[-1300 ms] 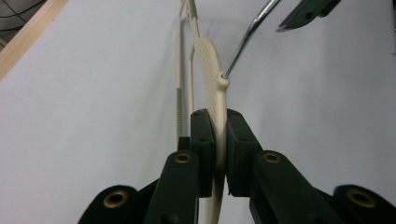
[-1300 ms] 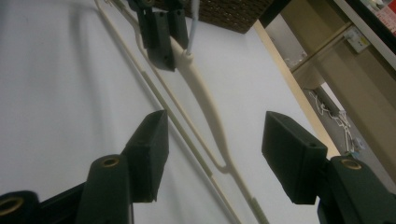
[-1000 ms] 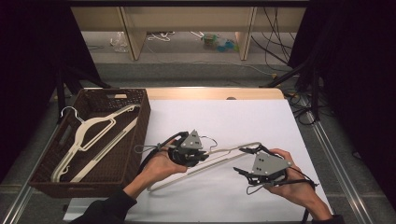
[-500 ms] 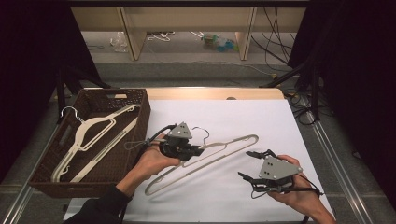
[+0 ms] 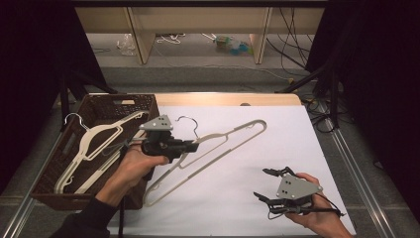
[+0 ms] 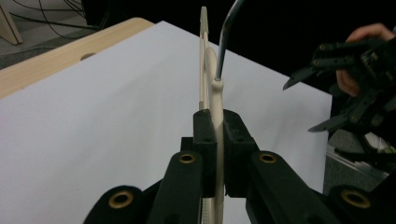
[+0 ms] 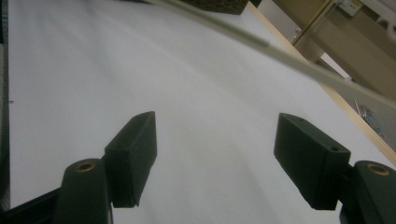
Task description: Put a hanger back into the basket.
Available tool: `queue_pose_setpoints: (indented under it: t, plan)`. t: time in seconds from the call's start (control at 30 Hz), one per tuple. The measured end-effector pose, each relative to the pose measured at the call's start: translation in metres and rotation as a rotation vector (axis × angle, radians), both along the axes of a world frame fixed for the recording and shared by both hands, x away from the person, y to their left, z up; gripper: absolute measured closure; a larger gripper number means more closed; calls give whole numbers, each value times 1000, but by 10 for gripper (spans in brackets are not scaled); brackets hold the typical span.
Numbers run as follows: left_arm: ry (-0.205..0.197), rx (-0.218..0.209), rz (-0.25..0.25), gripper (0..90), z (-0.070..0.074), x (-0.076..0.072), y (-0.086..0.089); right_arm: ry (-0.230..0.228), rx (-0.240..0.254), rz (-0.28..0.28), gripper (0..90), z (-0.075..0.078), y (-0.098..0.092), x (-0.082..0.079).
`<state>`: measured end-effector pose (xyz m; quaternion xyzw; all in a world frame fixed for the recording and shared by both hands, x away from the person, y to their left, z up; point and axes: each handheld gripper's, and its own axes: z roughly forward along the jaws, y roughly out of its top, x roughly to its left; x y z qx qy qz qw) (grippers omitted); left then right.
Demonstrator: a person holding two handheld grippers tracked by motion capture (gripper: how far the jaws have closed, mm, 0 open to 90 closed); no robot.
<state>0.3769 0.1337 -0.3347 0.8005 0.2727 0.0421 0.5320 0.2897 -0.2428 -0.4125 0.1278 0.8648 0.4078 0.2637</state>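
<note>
The left tongs (image 5: pixel 190 147) are clamped on the cream plastic hanger (image 5: pixel 225 144) at its neck, just below the metal hook (image 5: pixel 187 122). The left gripper view confirms it: both pads press flat against the thin neck (image 6: pixel 216 140), with the hook rising straight ahead. Judged from the hold, the neck is taken because it is the stiffest and best-balanced point, so one grip carries the whole frame.

The hanger sits tilted over the white worktop (image 5: pixel 277 148), its far shoulder toward the back edge and its near end low beside the wicker basket (image 5: pixel 101 106). The basket already holds similar hangers (image 5: pixel 94 141), laid loosely side by side, so it appears to be where this one is headed.

The right tongs (image 5: pixel 266 184) stand wide apart with nothing between them, having just been opening. They rest low over the worktop near the front edge, well apart from the hanger. The right gripper view shows bare white surface between the pads (image 7: pixel 133 154) and the hanger bar (image 7: pixel 299 56) crossing farther off.

No brand, label or legible writing is found on hanger, basket or worktop.
</note>
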Motion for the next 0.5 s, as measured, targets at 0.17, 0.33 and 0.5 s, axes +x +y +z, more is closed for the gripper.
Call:
queue_pose_setpoints:
  t: [0.17, 0.33, 0.5]
  plan:
    - [3, -67, 18, 856, 21, -5, 17, 2, 13, -7, 278, 0, -1, -4]
    - [-2, -110, 36, 856, 38, -8, 31, 7, 18, -13, 261, -1, -2, -6]
    - [-20, -102, 65, 857, 55, -8, 48, 17, 20, -11, 254, -2, -3, -7]
